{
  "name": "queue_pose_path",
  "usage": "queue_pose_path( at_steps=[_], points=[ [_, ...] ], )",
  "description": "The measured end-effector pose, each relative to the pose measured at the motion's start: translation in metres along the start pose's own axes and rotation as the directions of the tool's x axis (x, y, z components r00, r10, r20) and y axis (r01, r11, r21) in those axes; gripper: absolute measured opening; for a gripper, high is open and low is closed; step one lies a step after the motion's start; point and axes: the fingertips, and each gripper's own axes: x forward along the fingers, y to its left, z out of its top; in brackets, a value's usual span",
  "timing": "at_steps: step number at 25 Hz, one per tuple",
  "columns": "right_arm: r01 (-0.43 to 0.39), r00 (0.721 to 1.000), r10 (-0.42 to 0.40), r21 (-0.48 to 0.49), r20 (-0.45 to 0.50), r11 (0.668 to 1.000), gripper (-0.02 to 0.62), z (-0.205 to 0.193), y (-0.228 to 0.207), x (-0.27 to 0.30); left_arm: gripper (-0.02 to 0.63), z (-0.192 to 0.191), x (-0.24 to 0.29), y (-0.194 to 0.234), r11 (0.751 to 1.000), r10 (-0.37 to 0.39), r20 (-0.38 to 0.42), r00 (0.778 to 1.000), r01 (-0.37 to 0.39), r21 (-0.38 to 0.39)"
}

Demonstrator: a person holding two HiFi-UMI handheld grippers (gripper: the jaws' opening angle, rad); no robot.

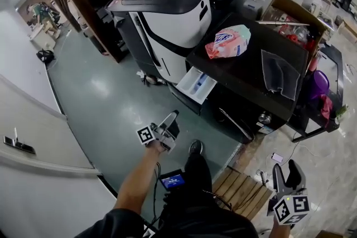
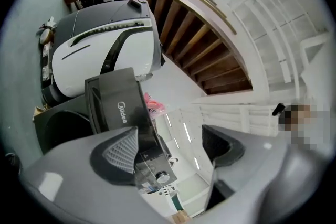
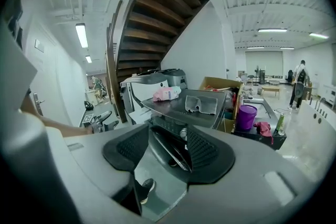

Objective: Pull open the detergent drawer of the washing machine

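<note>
The dark washing machine (image 1: pixel 234 111) stands at centre right, and its white detergent drawer (image 1: pixel 196 85) juts out of the front's upper left corner, pulled open with blue inside. My left gripper (image 1: pixel 174 117) hovers open over the floor just below the drawer, not touching it. In the left gripper view the gripper (image 2: pixel 170 147) has its jaws apart with nothing between them, and the machine's dark body (image 2: pixel 118 105) lies beyond. My right gripper (image 1: pixel 286 171) is low at the right, open and empty. The right gripper view shows that gripper (image 3: pixel 167 148) facing the machine (image 3: pixel 181 107) from farther back.
A pink bag (image 1: pixel 228 42) and a grey cloth (image 1: pixel 279 72) lie on the washer's top. A white-and-black machine (image 1: pixel 173 14) stands to its left, with a cardboard box (image 1: pixel 293 19) and a purple bucket (image 1: pixel 319 83) to the right. A wooden pallet (image 1: pixel 242 189) lies by my foot.
</note>
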Motion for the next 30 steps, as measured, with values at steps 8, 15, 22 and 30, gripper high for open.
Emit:
queue_pose_path(
  at_steps=[8, 15, 22, 30],
  points=[
    [-0.034, 0.998, 0.032, 0.031, 0.054, 0.999, 0.227, -0.003, 0.005, -0.033, 0.422, 0.01, -0.034, -0.085, 0.993, 0.005, 0.022, 1.0, -0.008, 0.115],
    [-0.057, 0.994, 0.053, 0.044, 0.092, 0.997, 0.227, -0.006, 0.01, -0.058, 0.422, 0.017, -0.053, -0.159, 0.954, 0.019, 0.019, 1.0, -0.024, 0.3],
    [-0.089, 0.987, 0.084, 0.033, 0.135, 0.995, 0.227, -0.001, 0.018, -0.078, 0.422, 0.007, -0.064, -0.234, 0.854, 0.063, -0.021, 0.998, -0.043, 0.518],
    [-0.128, 0.975, 0.128, -0.012, 0.18, 0.992, 0.227, 0.017, 0.026, -0.098, 0.414, -0.027, -0.061, -0.314, 0.566, 0.179, -0.055, 0.982, -0.057, 0.822]
  ],
)
